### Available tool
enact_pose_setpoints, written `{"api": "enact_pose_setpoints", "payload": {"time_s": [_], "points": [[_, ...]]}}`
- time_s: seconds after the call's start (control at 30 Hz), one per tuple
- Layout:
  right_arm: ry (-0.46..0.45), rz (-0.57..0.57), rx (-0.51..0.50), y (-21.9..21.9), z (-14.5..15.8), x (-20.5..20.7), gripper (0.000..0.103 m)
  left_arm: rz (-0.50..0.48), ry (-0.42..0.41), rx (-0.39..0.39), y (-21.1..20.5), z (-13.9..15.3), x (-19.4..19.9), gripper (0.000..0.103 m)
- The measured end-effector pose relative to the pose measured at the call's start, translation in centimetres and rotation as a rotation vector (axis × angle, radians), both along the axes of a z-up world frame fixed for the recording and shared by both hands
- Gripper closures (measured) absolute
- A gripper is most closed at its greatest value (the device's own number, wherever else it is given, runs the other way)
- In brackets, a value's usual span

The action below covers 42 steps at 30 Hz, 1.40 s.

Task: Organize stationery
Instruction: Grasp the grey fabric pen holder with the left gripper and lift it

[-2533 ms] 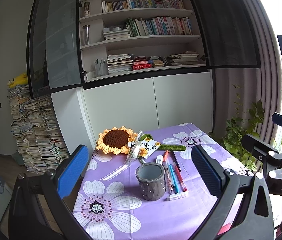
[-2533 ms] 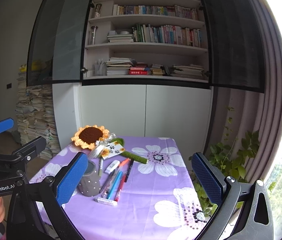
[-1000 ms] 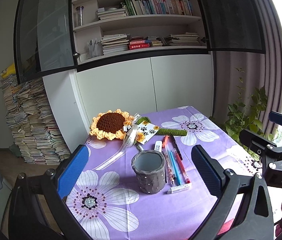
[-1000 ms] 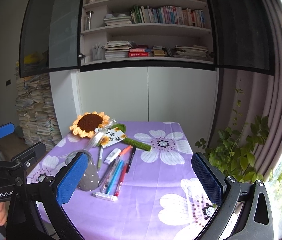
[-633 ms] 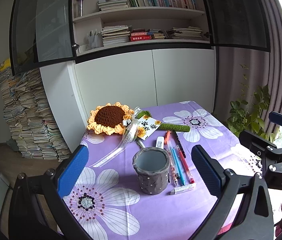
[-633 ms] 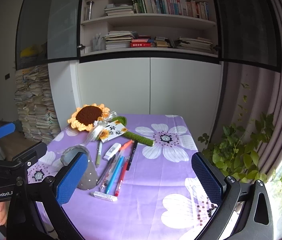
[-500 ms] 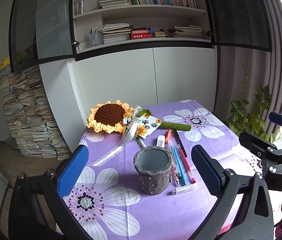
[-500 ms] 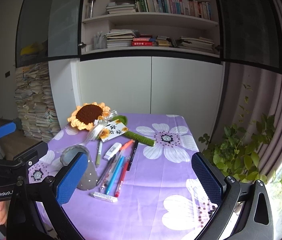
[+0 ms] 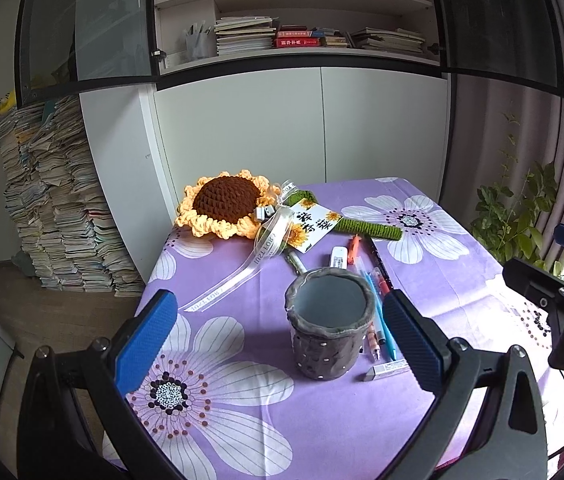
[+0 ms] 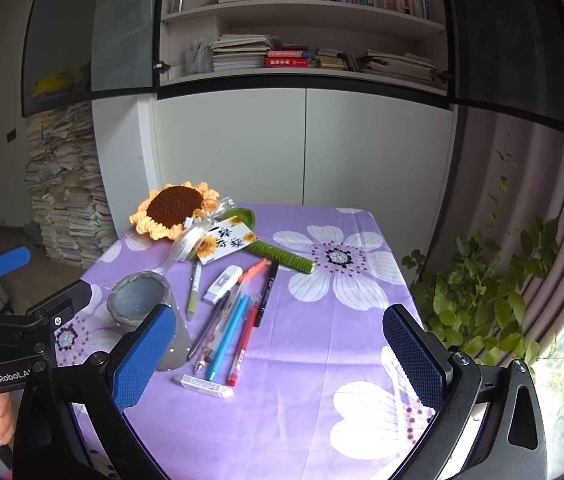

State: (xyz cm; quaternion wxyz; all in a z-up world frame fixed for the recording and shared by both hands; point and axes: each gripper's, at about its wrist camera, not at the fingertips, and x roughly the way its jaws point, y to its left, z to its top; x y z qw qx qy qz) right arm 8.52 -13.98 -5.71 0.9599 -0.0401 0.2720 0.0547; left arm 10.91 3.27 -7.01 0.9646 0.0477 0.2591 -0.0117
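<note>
A grey dotted pen holder (image 9: pixel 330 324) stands empty on the purple flowered tablecloth (image 9: pixel 241 420); it also shows in the right wrist view (image 10: pixel 141 300). Right of it lie several pens (image 10: pixel 225 332), a white correction tape (image 10: pixel 223 279), a green pen (image 10: pixel 193 292) and a white eraser (image 10: pixel 203 385). My left gripper (image 9: pixel 277 344) is open and empty, above the holder with a jaw either side. My right gripper (image 10: pixel 277 360) is open and empty, above the pens' near ends.
A crocheted sunflower (image 9: pixel 223 208) with a ribbon, a card and a green stem (image 10: pixel 282 258) lies at the table's far side. White cabinets and bookshelves stand behind. Stacks of books (image 9: pixel 53 208) are on the left, a plant (image 10: pixel 494 292) on the right.
Both grippers have tilted down and moved closer to the table. The holder and pens now look larger and sit between the jaws. Nothing on the table has moved.
</note>
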Motion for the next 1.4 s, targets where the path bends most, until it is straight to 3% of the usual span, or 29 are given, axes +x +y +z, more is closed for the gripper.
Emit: {"api": "enact_pose_setpoints", "payload": {"time_s": [0.2,0.37,0.57,0.8,0.87,0.97,1.1,1.27,1.4], "points": [[0.047,-0.006,-0.006,0.0,-1.2,1.7,0.0,-0.006,0.113,-0.073,1.5,-2.7,2.8,0.001],[0.095,-0.017,-0.004,-0.2,-2.5,3.4,0.0,-0.118,0.152,-0.132,0.8,-3.2,3.5,0.001],[0.135,-0.043,0.01,-0.9,-3.4,5.0,0.0,-0.181,0.142,0.001,-1.7,-4.9,4.1,0.001],[0.182,-0.067,0.007,-1.4,-4.4,6.5,0.0,-0.182,0.186,0.003,-1.4,-6.6,6.3,0.003],[0.187,-0.074,0.005,-1.5,-4.4,6.8,0.0,-0.174,0.186,0.001,-1.2,-6.8,6.7,0.009],[0.198,-0.083,0.007,-1.6,-4.6,7.4,0.0,-0.193,0.225,-0.007,-1.1,-7.5,7.3,0.032],[0.217,-0.09,0.01,-1.6,-5.0,8.1,0.0,-0.209,0.209,-0.016,-0.8,-7.3,7.3,0.035],[0.233,-0.091,-0.001,-1.3,-5.2,8.9,0.0,-0.133,0.121,0.064,1.0,-6.7,7.7,0.035],[0.248,-0.089,-0.014,-0.7,-5.6,9.7,0.0,-0.055,0.131,0.049,4.0,-7.3,9.3,0.035]]}}
